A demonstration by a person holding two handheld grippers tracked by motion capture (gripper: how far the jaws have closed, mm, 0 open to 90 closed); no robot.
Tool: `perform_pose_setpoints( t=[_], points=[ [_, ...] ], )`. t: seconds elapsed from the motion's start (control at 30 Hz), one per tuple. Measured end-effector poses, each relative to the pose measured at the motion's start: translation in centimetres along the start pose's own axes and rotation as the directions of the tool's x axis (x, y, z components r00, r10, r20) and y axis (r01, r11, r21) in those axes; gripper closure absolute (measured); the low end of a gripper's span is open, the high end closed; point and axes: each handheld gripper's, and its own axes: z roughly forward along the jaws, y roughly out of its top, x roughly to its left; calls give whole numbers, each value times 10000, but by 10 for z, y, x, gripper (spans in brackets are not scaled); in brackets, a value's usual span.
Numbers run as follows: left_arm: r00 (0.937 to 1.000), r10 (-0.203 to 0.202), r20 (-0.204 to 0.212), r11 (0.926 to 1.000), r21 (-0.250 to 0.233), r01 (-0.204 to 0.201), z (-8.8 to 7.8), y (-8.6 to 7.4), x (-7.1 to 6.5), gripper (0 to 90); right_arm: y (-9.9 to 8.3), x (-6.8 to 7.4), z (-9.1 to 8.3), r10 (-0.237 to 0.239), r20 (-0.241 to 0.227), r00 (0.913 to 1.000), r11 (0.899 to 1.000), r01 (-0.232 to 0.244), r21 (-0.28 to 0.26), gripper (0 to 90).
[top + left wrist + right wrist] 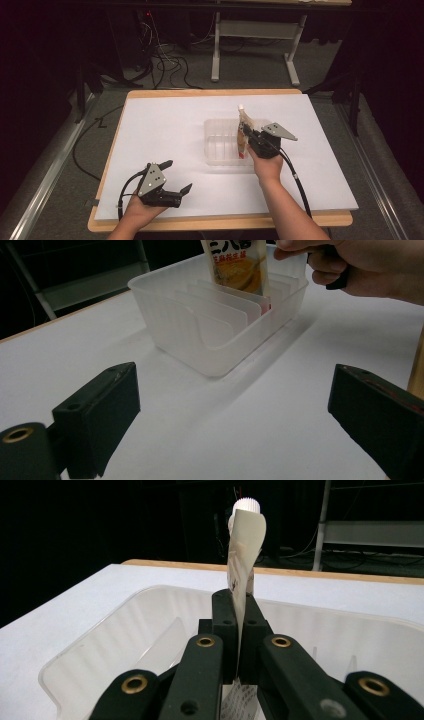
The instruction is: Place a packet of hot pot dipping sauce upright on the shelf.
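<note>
1. The right gripper [246,134] sits just right of centre in the high view, its jaws clamped flat on a pouch [243,131] that stands upright with its white cap at the top.
2. The pouch hangs over the right end of the bin [215,145], a clear plastic tub at the centre of the frame; its lower end dips inside, next to the right wall.
3. In the left gripper view the pouch [239,265] comes down at top centre behind the bin's [170,325] thin upright dividers, close to the far wall; whether it touches the bottom cannot be told.
4. In the right gripper view the closed jaws pinch the pouch [245,545] at mid-frame, and the bin's rim [90,630] curves round on the left and right below them.
5. The left gripper [176,176] lies at lower left of the high view, near the front edge of the board [165,120], jaws spread wide with nothing between them.
6. Open white board stretches between the left gripper and the bin, and along the left, far and right sides of the bin.
7. The board's wooden edge shows at the front and back; beyond it the floor is dark.
</note>
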Motion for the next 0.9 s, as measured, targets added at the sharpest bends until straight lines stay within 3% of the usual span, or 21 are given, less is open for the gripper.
perform_pose_setpoints(
  t=[0.7, 0.9],
  points=[
    [10000, 30, -28, 10000, 6, -30, -1, 0, 0, 69, -18, 5, -15, -157, -299, 9994, 9997, 162, 159, 897],
    [10000, 33, -57, 10000, 35, -33, -1, 0, 1, 69, -20, 7, -17, -277, -453, 9986, 9992, 290, 285, 850]
  ],
)
